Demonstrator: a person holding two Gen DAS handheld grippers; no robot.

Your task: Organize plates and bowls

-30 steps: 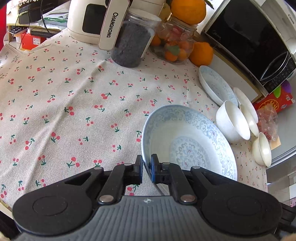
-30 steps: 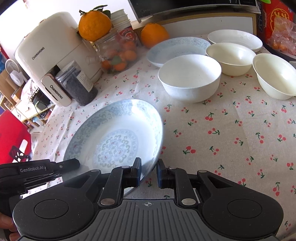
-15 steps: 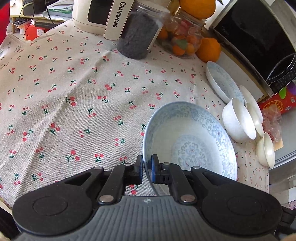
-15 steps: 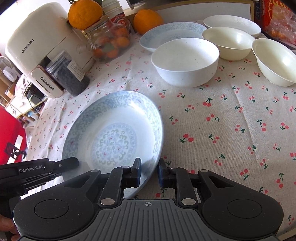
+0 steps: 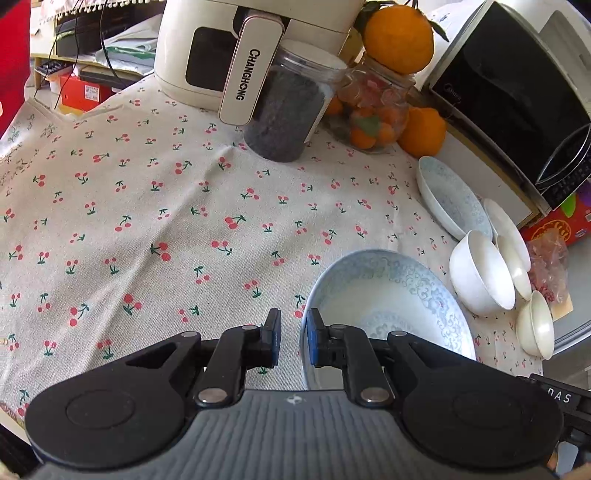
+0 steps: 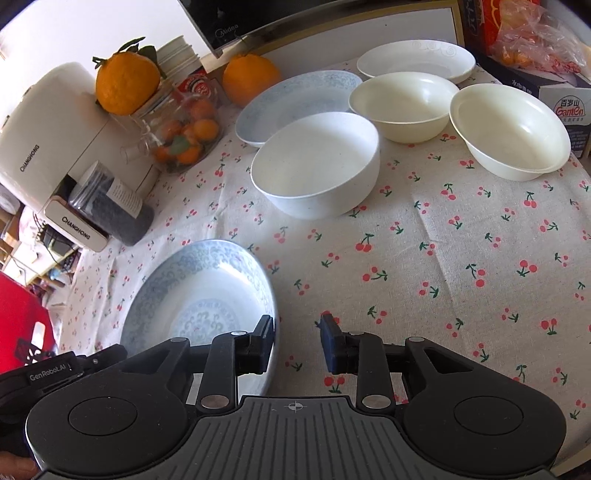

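Note:
A blue-patterned plate [image 5: 391,299] lies on the cherry tablecloth; it also shows in the right wrist view [image 6: 199,295]. My left gripper [image 5: 293,334] is open, its jaws on either side of the plate's near-left rim without gripping it. My right gripper [image 6: 297,332] is open, its left finger over the plate's right rim. Farther back lie a second blue plate [image 6: 295,103], a white bowl [image 6: 317,162], two cream bowls [image 6: 404,105] [image 6: 509,129] and a white plate [image 6: 415,61].
A white Changhong appliance [image 5: 240,55], a dark-filled jar [image 5: 284,114], a candy jar [image 5: 373,110] and oranges [image 5: 397,33] stand at the back. A microwave [image 5: 517,92] and a red box [image 5: 561,221] are at the right. The tablecloth [image 5: 147,221] spreads to the left.
Both grippers have opened and let go of the blue-patterned plate, which now rests on the cloth. Both have drawn back a little.

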